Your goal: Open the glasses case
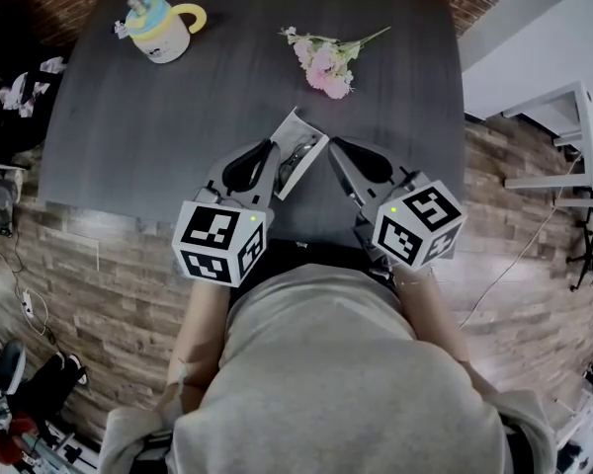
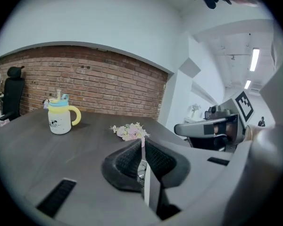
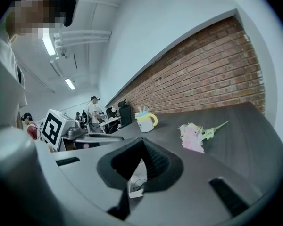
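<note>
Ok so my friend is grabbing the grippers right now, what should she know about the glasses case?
Left gripper: shut on a thin white flap of the glasses case.
Right gripper: seems shut on the case's other edge.
Case: near the middle of the dark table, between both grippers, with the glasses showing inside.
Done: the case looks open.
Left: probably just let go gently.
The mug and flowers sit far off, clear of the work.
</note>
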`<state>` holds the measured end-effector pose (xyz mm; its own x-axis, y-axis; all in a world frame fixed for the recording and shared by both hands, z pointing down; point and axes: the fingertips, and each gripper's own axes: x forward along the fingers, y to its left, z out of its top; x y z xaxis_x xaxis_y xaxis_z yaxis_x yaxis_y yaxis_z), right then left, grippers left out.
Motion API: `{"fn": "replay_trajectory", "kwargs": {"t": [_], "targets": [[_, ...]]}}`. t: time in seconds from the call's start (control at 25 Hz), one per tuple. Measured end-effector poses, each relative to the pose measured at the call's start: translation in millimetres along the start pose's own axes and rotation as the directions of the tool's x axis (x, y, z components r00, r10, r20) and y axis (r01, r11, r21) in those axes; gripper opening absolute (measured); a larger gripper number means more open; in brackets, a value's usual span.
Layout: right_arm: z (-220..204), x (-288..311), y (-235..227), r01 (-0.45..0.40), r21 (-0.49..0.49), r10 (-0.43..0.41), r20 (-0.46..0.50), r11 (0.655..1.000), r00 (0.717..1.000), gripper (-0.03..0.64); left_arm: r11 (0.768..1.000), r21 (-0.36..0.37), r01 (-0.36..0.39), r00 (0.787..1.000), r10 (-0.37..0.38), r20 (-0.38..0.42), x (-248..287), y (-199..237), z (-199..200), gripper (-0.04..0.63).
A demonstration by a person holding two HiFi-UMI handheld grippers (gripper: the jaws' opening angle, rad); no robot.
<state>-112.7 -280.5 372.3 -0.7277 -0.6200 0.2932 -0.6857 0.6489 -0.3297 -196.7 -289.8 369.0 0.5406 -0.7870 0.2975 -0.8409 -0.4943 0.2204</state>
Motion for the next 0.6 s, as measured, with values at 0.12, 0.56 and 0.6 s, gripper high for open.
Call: {"fn": "replay_trajectory", "kwargs": {"t": [0.12, 0.56, 0.6], "targets": [[-4.0, -0.4, 1.9, 0.004, -0.001, -0.004, -0.016, 1.000, 1.000, 0.008, 1.000, -0.024, 0.009, 1.000, -0.009, -0.007, -0.9, -8.9, -8.2, 0.040], [-16.9, -3.4, 15.3, -0.021, -0.015, 0.020, -0.048, 1.000, 0.999, 0.008, 0.994, -0.107, -0.012, 0.999, 0.008, -0.034, -15.4, -8.2, -28.6, 0.040], [-19.3, -4.1, 16.4, -0.024, -0.013, 0.023, -0.051, 1.000, 0.998, 0.008, 0.993, -0.117, -0.011, 0.999, 0.007, -0.037, -16.0, -7.6, -30.4, 0.040]]}}
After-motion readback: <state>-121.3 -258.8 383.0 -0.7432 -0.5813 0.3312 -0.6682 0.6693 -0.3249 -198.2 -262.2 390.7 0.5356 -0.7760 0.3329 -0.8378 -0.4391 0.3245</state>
